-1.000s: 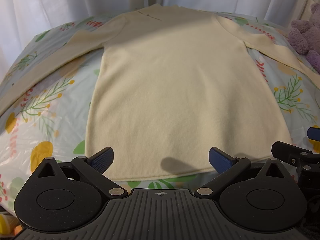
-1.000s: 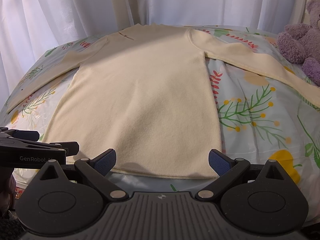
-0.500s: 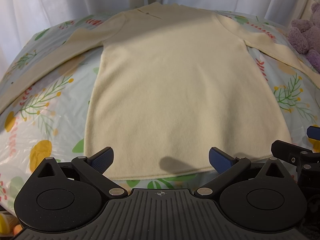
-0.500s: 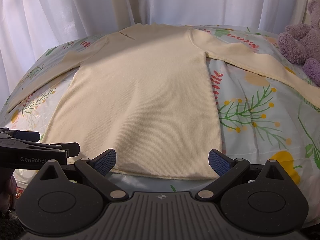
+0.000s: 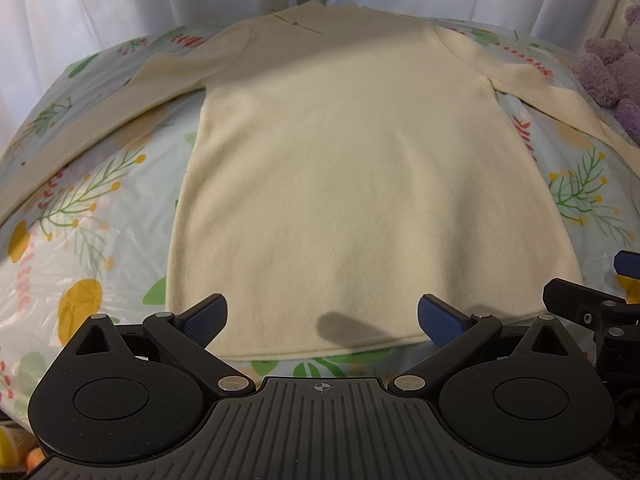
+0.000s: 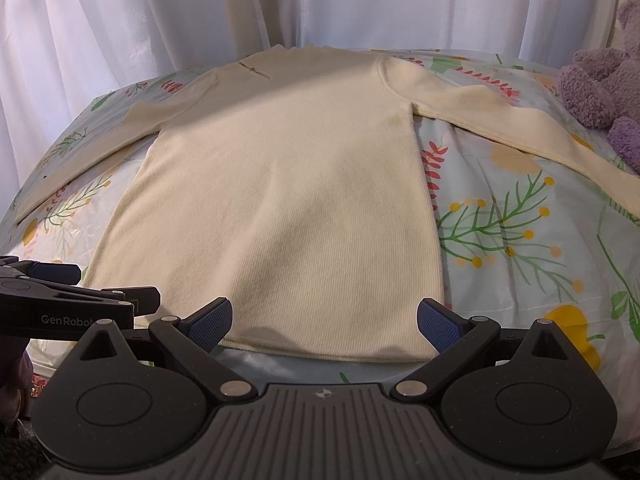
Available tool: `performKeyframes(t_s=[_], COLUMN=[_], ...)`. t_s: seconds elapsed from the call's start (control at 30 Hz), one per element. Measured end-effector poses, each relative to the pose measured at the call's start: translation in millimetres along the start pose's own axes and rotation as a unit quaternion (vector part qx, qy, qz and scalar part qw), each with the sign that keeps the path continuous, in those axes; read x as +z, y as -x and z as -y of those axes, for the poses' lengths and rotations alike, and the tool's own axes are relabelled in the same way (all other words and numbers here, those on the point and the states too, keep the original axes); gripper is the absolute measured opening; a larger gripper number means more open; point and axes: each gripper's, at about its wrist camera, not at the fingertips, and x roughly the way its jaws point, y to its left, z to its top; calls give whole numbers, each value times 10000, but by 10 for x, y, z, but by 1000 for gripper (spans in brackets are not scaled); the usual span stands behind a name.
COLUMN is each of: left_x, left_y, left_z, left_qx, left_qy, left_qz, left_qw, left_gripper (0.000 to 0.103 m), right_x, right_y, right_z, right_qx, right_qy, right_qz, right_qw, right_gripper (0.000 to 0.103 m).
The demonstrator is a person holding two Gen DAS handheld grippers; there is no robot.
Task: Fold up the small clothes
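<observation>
A cream long-sleeved knit top [image 5: 352, 168] lies flat on the floral sheet, hem toward me, neck at the far end, both sleeves spread out to the sides. It also shows in the right wrist view [image 6: 288, 208]. My left gripper [image 5: 322, 316] is open and empty, just above the hem near its middle. My right gripper [image 6: 324, 318] is open and empty, over the hem's right part. Each gripper shows at the edge of the other's view: the right one [image 5: 588, 308], the left one [image 6: 72, 300].
The floral plastic-covered sheet [image 6: 520, 240] covers the bed. A purple plush toy [image 6: 600, 88] sits at the far right, next to the right sleeve. White curtains [image 6: 160, 20] hang behind the bed.
Both grippers have edged slightly forward toward the hem. The top has not moved.
</observation>
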Motion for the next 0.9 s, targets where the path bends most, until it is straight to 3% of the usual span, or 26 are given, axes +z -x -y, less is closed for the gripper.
performKeyframes(t_s=[0.9], left_x=[19], left_y=[-52], left_z=[25], left_qx=[54], left_qy=[27], left_qz=[-138], left_qw=[9999], left_gripper=[103], right_x=[9], right_y=[-20], right_z=[48], right_qx=[66], right_qy=[-81], right_qz=[-57], right_qw=[9999], right_gripper=[99])
